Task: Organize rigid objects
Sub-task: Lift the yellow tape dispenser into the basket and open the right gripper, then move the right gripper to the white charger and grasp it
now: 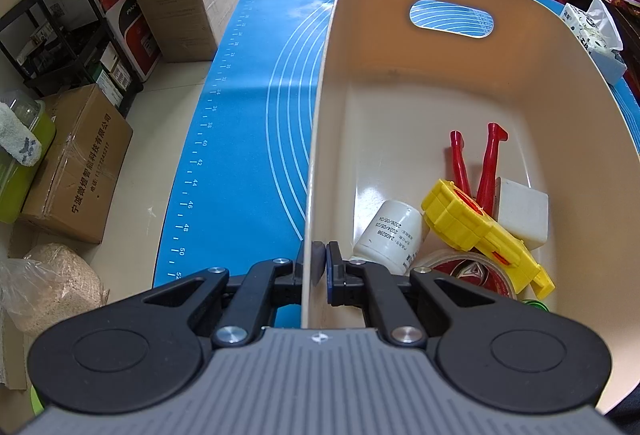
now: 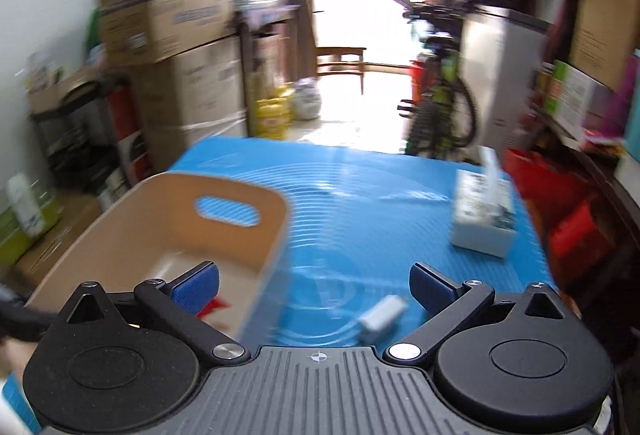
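Small white piece [image 2: 382, 317]: on the blue mat [image 1: 248, 115], just right of the beige bin [image 1: 400, 75], outside it. Blurred, so hard to name; long axis apparently slanting away from the bin's right wall.

Left of the bin's contents: left gripper [image 1: 320, 259] clamped together on the bin's left wall, one pad outside, one inside, steadying it.

Inside the bin, from its left wall rightward: white bottle [image 1: 390, 235] on its side with printed dates up; clear tape roll [image 1: 460, 271] near the close end; yellow plastic tool [image 1: 480, 231] lying over the roll; two red handles [image 1: 488, 163] pointing to the far end; white block [image 1: 522, 211] against the right wall. Far half of the bin bare.

Right of the bin: right gripper [image 2: 314, 285] with jaws wide apart and nothing between the pads, hanging over the bin's right wall. Small white piece low in its view, a little right of centre, closer in than the fingertips. Right hand clearly the nearer; left one busy. Probably needs a pull back, a dip down and a roll to set the pads across the piece's short side.

Further right, well apart from the bin: tissue box [image 2: 484, 219].
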The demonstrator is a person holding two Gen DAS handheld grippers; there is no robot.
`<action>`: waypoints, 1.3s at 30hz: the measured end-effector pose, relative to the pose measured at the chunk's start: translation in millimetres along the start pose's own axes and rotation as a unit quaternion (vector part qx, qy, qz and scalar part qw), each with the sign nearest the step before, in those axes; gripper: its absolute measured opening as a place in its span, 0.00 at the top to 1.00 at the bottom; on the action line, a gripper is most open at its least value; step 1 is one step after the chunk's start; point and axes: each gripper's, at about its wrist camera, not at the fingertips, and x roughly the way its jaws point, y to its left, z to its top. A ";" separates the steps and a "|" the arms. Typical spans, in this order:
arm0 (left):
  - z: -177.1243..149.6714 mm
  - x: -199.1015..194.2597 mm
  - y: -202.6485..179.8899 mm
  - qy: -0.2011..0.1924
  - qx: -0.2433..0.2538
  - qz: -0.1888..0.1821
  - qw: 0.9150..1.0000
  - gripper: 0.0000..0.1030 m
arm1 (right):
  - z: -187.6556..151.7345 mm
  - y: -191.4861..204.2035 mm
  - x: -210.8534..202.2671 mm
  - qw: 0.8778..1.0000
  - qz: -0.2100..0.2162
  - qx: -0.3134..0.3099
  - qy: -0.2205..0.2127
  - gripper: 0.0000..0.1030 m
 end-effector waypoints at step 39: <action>-2.0 0.6 -2.2 0.002 0.006 0.010 1.000 0.91 | -64.9 -16.3 155.2 0.991 -0.100 0.026 0.082 0.53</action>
